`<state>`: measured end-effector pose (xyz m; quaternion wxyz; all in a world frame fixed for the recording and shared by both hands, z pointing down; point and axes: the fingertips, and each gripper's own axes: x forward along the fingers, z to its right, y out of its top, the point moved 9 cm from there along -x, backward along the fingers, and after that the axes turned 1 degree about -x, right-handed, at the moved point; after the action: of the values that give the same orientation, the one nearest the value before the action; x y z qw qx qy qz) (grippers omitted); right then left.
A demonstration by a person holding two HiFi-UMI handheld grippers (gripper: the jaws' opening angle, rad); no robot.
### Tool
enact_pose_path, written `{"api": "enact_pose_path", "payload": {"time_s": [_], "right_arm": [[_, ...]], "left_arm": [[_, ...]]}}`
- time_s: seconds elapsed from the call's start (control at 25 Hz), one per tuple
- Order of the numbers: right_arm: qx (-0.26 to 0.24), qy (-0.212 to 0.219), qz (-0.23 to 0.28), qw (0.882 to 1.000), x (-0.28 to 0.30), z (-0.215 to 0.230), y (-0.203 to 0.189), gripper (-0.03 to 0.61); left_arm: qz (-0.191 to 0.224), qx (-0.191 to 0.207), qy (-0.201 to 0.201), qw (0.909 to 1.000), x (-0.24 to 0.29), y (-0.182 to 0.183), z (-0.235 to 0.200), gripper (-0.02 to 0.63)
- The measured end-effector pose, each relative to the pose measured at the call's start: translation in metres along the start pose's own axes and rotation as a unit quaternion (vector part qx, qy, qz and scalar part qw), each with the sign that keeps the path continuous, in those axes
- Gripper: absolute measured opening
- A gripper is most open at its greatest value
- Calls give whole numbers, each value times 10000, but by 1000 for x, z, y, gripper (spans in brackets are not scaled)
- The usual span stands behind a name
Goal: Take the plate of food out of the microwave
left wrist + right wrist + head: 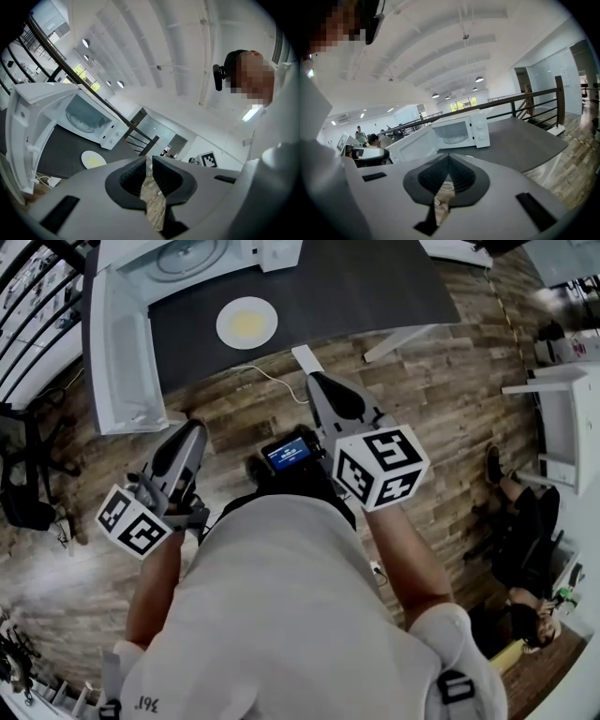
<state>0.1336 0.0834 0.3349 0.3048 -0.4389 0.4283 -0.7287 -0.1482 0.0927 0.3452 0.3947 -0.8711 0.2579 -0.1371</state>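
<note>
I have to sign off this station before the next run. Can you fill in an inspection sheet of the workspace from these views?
Surface: dark table on a wooden floor.
Job's things: microwave at the table's far corner, its door open; plate of yellow food on the table, outside the microwave.
Clutter: nothing seen.
Grippers: left hand-held gripper, jaws slightly apart, empty; right hand-held gripper, jaws shut, empty; both short of the table.
Cables: white cable on the floor by the table edge.
Surroundings: seated person at right; railing behind the table.
</note>
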Motion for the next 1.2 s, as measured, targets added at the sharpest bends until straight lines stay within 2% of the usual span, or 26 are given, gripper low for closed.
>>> {"api": "enact_pose_path", "payload": {"time_s": [0.44, 1.2], "right_arm": [[-16, 86, 72, 9999, -3, 33, 35, 0], [-228, 203, 74, 9995, -10, 69, 40, 0]], "left_arm": [[82, 47, -75, 9999, 34, 16, 18, 43], [66, -5, 72, 10000, 77, 6, 29, 43]]}}
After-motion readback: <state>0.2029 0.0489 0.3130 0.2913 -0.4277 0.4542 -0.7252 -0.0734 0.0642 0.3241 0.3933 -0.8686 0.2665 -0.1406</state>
